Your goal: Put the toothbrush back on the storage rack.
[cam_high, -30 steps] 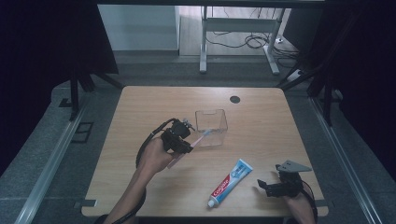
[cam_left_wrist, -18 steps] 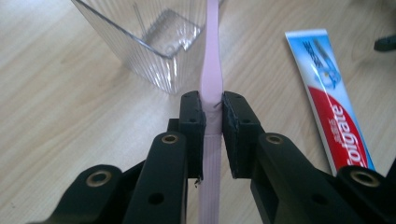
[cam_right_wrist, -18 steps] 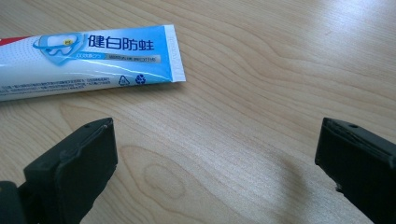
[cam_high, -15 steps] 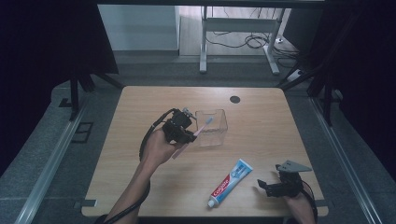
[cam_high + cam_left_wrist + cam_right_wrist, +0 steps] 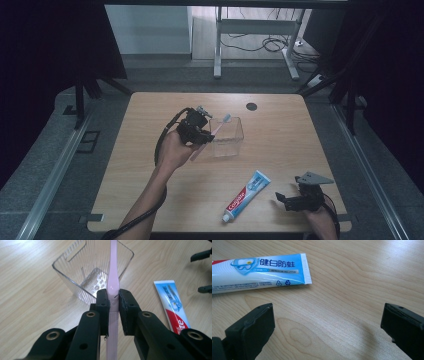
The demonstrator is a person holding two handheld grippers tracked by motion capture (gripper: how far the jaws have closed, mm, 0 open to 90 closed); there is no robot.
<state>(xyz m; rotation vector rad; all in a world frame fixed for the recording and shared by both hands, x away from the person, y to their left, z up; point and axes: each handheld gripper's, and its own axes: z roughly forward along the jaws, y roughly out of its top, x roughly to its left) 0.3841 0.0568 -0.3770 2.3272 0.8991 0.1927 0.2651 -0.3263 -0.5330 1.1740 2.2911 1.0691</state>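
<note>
Pinching a slim, pale pink toothbrush (image 5: 113, 282), the left tongs (image 5: 113, 305) clamp its handle.

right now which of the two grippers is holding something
The left gripper: its fingers pinch the pink toothbrush over the clear plastic container. The right gripper is open above bare table beside the toothpaste tube.

left gripper (image 5: 113, 302) clamps pink toothbrush (image 5: 113, 282) | handle runs over clear container (image 5: 85, 272) | toothpaste tube (image 5: 173, 305) lies right on table (image 5: 30, 295)
</note>
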